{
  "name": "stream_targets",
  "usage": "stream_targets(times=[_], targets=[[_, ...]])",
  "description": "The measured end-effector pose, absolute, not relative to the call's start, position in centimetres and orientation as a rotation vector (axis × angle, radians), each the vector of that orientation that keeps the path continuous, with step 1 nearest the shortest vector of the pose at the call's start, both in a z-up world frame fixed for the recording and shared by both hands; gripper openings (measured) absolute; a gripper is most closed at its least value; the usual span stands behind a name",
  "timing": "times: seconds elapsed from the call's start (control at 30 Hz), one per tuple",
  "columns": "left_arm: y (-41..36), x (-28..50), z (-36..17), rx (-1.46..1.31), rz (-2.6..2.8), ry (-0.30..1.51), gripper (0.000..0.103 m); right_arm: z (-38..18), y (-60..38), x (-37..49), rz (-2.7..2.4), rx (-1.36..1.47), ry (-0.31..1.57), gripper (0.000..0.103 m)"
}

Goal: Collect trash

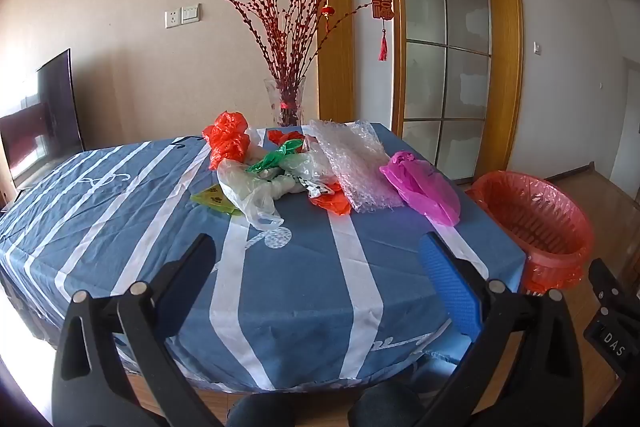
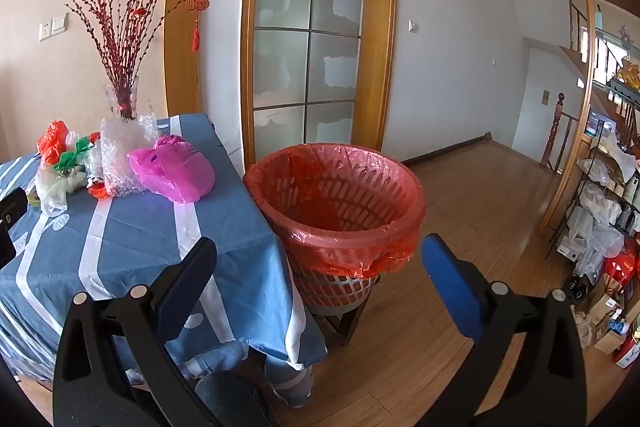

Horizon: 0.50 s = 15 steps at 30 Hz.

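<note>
A heap of plastic trash lies at the far side of the blue striped table point(image 1: 120, 219): an orange bag point(image 1: 226, 137), a green scrap point(image 1: 280, 155), a clear bag point(image 1: 248, 187), bubble wrap point(image 1: 352, 163) and a pink bag point(image 1: 420, 187). My left gripper point(image 1: 318, 247) hovers open above the near part of the table, well short of the heap, with nothing between its fingers. My right gripper point(image 2: 318, 247) is open and empty too, in front of the red-lined trash basket point(image 2: 336, 203) at the table's right corner. The pink bag point(image 2: 172, 167) lies nearest the basket.
A glass vase of red branches point(image 1: 286, 99) stands behind the heap. A dark TV screen point(image 1: 52, 107) is at the left wall. The basket sits on a low wooden stool on the wood floor point(image 2: 480, 207). A cluttered rack point(image 2: 600, 207) lines the right side.
</note>
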State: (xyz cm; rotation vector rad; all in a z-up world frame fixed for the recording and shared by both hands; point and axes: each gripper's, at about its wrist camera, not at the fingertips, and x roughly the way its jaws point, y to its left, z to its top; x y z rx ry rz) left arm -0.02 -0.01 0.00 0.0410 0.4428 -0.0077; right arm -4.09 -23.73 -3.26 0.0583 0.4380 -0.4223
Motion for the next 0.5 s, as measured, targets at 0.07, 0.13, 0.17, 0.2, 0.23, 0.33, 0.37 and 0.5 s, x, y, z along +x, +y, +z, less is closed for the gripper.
stream_targets(times=[0.07,0.13,0.17,0.2,0.23,0.33,0.37,0.5], targets=[[-0.01,-0.02,0.0,0.042,-0.006,0.443,0.099,-3.26,-23.72,-4.1,-0.423,0.055,0.438,0.101],[0.01,-0.03,0.01,0.041,-0.004,0.443,0.099,-3.25,-23.72,-4.11,-0.423,0.055,0.438,0.101],[0.03,-0.03,0.01,0.04,-0.003,0.444,0.099,-3.24,-23.71,-4.12,-0.423,0.055,0.437,0.101],[0.04,-0.04,0.02,0.039,-0.003,0.444,0.099,-3.24,-23.73,-4.11,-0.423,0.056,0.439,0.101],[0.04,-0.04,0.03,0.039,-0.003,0.445,0.099,-3.24,-23.74,-4.12,-0.423,0.056,0.438,0.101],[-0.02,-0.01,0.01,0.042,-0.008,0.445,0.099,-3.24,-23.73,-4.12,-0.423,0.056,0.438,0.101],[-0.02,-0.02,0.02,0.042,-0.008,0.445,0.099,-3.24,-23.72,-4.11,-0.423,0.056,0.438,0.101],[-0.02,-0.01,-0.01,0.041,-0.008,0.445,0.099,-3.28,-23.67,-4.09,-0.421,0.055,0.439,0.101]])
